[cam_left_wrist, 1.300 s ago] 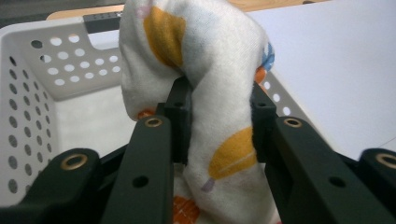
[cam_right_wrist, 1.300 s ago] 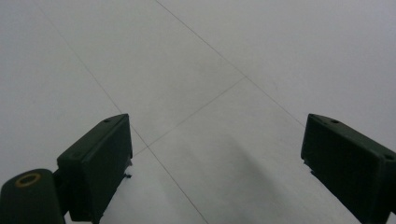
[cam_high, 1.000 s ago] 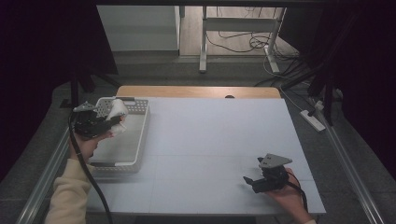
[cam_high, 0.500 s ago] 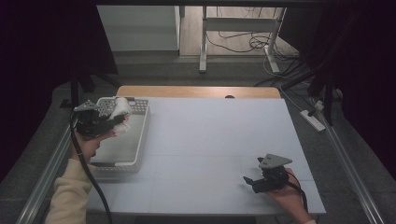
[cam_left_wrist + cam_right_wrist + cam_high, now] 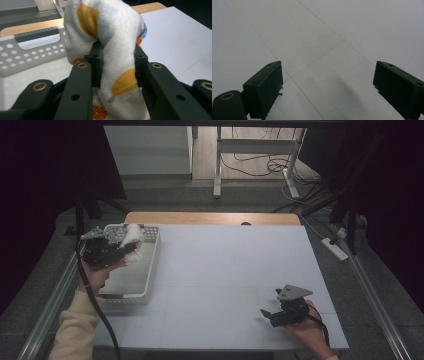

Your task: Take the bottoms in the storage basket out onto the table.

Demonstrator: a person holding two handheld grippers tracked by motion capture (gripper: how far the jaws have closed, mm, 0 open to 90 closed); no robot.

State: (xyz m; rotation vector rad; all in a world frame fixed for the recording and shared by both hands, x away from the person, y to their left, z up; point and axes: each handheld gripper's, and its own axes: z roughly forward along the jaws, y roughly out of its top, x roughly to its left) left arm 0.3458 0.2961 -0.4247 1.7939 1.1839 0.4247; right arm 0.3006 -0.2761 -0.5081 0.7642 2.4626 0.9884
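White cloth [image 5: 110, 50] pinched between left gripper [image 5: 127, 249] jaws, above basket [image 5: 145, 290].
Left gripper position nearly unchanged since earlier frame; right gripper [image 5: 267, 314] stays spread, resting on table [image 5: 235, 265].

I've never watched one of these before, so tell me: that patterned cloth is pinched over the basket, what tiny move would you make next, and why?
Probably carry it a little toward the open table. The left gripper has the cloth clamped between its fingers, held over the white basket, while the right gripper rests open over bare table, so laying the cloth there seems the likely aim.
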